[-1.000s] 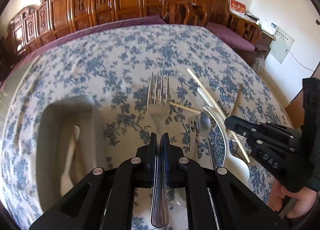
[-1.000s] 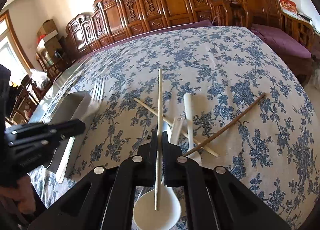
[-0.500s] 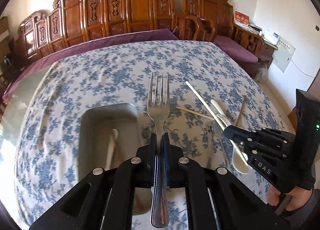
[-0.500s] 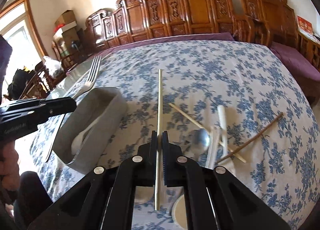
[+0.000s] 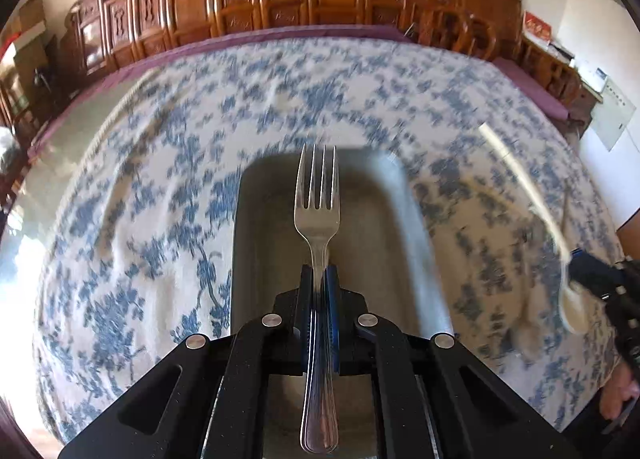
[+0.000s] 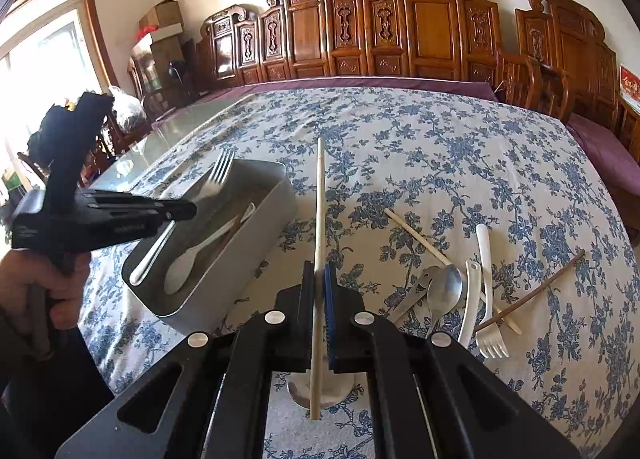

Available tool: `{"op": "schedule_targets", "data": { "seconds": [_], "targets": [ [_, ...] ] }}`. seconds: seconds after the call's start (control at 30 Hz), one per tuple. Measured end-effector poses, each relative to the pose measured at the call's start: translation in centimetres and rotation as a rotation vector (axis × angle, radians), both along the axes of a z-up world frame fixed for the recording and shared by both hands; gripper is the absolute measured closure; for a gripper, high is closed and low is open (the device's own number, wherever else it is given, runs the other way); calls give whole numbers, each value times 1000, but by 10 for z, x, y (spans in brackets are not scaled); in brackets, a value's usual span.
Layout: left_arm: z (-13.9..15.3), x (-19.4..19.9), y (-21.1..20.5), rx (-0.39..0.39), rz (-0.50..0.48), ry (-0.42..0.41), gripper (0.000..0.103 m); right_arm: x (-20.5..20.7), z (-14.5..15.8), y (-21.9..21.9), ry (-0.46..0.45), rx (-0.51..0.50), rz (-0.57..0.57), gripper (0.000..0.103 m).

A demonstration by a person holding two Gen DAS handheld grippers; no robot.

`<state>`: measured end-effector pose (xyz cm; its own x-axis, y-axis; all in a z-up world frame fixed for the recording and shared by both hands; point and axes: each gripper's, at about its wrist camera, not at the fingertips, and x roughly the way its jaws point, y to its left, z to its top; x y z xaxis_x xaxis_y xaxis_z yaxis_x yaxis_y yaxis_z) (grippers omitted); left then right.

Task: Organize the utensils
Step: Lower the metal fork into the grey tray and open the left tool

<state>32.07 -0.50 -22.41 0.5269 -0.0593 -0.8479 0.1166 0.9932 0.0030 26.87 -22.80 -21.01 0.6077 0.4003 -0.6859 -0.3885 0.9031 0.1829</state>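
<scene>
sticking out ahead of the shut left gripper [image 5: 319, 279] jaws, a metal fork [image 5: 317, 203] is held over the grey tray [image 5: 404, 227]; a pale chopstick [image 6: 319, 219] is clamped by the right gripper [image 6: 319, 279].

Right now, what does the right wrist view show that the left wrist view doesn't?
Only the right wrist view: a white spoon lying in the tray, and the loose pile of utensils on the tablecloth.
Only the left wrist view: the fork's handle clamped in the shut left gripper.
Both: the metal fork over the grey tray, the right gripper shut on a pale chopstick, and the blue-flowered tablecloth.
</scene>
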Motion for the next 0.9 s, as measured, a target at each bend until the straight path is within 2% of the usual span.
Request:
{"op": "schedule_targets", "data": {
  "seconds": [0.13,0.4,0.6,0.9],
  "targets": [
    [-16,3,2,8,-2,29,97,1,-5,2,10,-6,7,97],
    [-28,10,-6,48,-27,48,97,0,-9,9,19,-19,26,97],
    [-26,10,-7,43,-37,42,97,1,-6,7,13,14,18,97],
    [-6,-1,1,9,-37,-16,97,2,-11,13,29,-3,6,97]
  ]
}}
